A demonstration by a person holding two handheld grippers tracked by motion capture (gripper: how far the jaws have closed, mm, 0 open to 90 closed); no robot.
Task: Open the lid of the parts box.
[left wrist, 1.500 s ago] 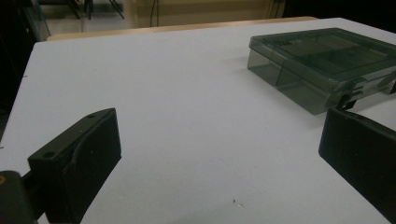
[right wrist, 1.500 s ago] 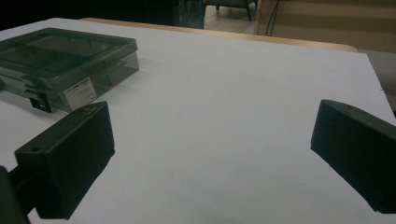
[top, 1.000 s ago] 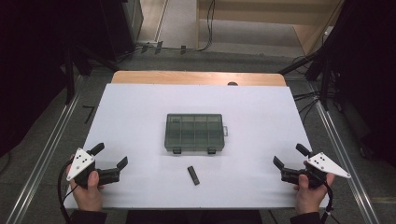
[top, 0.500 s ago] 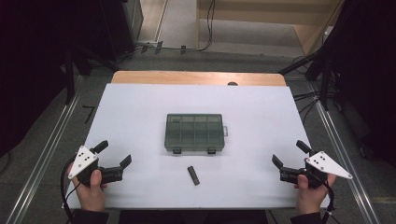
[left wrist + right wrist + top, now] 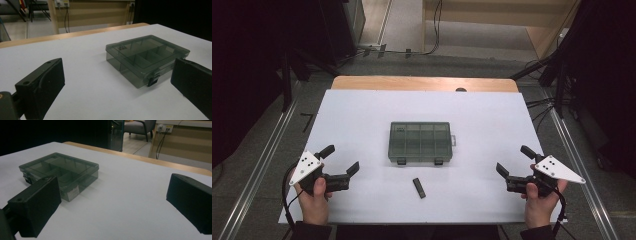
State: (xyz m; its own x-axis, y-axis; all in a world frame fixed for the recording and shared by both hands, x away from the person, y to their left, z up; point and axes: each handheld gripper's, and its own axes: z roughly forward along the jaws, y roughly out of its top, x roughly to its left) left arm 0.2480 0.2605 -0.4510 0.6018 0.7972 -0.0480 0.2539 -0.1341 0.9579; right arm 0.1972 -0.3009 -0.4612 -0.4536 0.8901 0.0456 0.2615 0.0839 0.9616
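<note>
I hold the left gripper (image 5: 343, 159) and right gripper (image 5: 513, 161) low at the near corners, fingers apart on both, empty, smoky compartment box (image 5: 420, 142) shut mid-counter (image 5: 362, 115), small black stick (image 5: 419, 187) just before it.

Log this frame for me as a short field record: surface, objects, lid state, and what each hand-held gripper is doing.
surface: white table top
main object: smoky clear compartment box, centre of table, lying flat
lid: closed, two latches on the near edge
small object: dark stick-shaped item, apart from the box, on its near side
left hand-held gripper: open, holding nothing, near the left front corner
right hand-held gripper: open, holding nothing, near the right front corner
contact: neither gripper touches the box
</note>
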